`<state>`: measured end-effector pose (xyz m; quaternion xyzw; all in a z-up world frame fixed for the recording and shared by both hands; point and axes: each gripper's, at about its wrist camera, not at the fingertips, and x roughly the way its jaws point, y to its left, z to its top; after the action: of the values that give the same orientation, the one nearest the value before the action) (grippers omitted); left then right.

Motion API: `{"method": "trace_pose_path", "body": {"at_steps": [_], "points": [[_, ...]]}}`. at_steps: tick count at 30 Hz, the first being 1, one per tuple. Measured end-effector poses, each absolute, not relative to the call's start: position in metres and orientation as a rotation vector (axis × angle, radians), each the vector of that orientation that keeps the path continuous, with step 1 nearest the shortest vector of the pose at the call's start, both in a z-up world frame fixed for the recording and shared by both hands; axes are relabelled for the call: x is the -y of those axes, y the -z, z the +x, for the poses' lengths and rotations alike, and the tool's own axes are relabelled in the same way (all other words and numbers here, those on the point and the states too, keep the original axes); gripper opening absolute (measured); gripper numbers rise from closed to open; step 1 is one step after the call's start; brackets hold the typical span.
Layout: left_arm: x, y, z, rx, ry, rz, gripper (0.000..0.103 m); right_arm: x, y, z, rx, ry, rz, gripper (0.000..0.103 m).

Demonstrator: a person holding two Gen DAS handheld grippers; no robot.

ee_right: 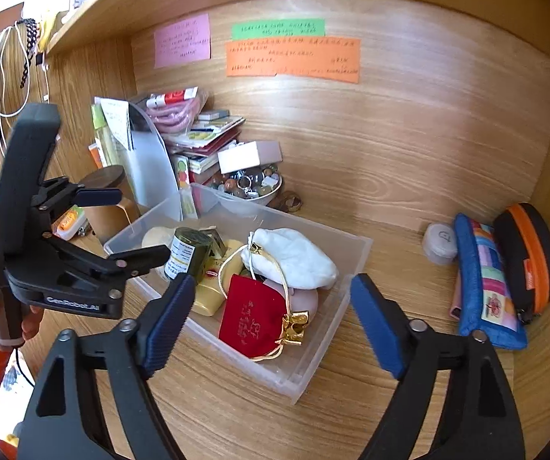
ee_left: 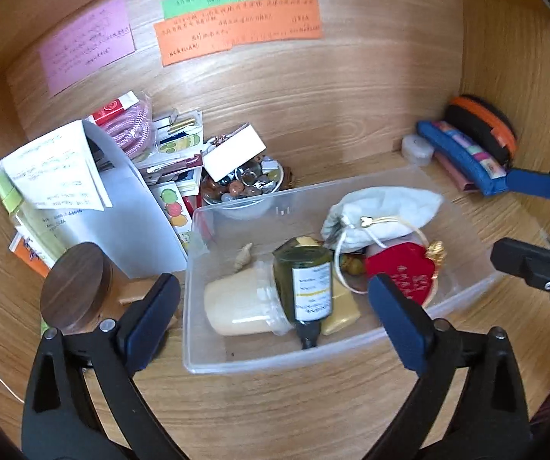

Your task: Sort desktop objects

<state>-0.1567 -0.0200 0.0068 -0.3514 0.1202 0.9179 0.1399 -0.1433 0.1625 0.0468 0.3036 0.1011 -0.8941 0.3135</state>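
Between spread left gripper (ee_left: 275,303) fingers: dark green glass bottle (ee_left: 305,287), white-labelled, lying lengthwise, neck toward tongs, in clear bin (ee_left: 275,360); right gripper (ee_right: 267,318) agape, empty

wooden desk (ee_right: 390,237), clear bin (ee_right: 328,349), pencil case (ee_right: 486,287)

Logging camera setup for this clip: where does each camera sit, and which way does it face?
Left wrist: on the left gripper, looking down over the clear bin, near its left end; own open fingers show, and the right gripper at the right edge.
Right wrist: on the right gripper, facing the bin's near right corner; the left gripper and the hand holding it show.
Shared: bin, red pouch, wall notes.
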Motion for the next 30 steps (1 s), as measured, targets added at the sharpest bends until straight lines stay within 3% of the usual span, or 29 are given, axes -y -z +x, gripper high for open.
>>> {"method": "trace_pose_path", "body": {"at_steps": [5, 13, 23, 30], "points": [[0.023, -0.009, -0.136, -0.304, -2.693, -0.993, 0.102, -0.171, -0.052, -0.133, -0.217, 2.421, 0.802, 0.103], [0.034, -0.018, -0.106, -0.19, -2.846, -0.917, 0.102, -0.185, -0.058, -0.099, -0.185, 2.567, 0.735, 0.103], [0.051, -0.012, -0.086, 0.09, -2.812, -0.921, 0.102, -0.194, -0.042, -0.075, -0.133, 2.643, 0.715, 0.103], [0.046, -0.004, -0.075, 0.041, -2.879, -0.925, 0.102, -0.194, -0.034, -0.064, -0.161, 2.66, 0.698, 0.103]]}}
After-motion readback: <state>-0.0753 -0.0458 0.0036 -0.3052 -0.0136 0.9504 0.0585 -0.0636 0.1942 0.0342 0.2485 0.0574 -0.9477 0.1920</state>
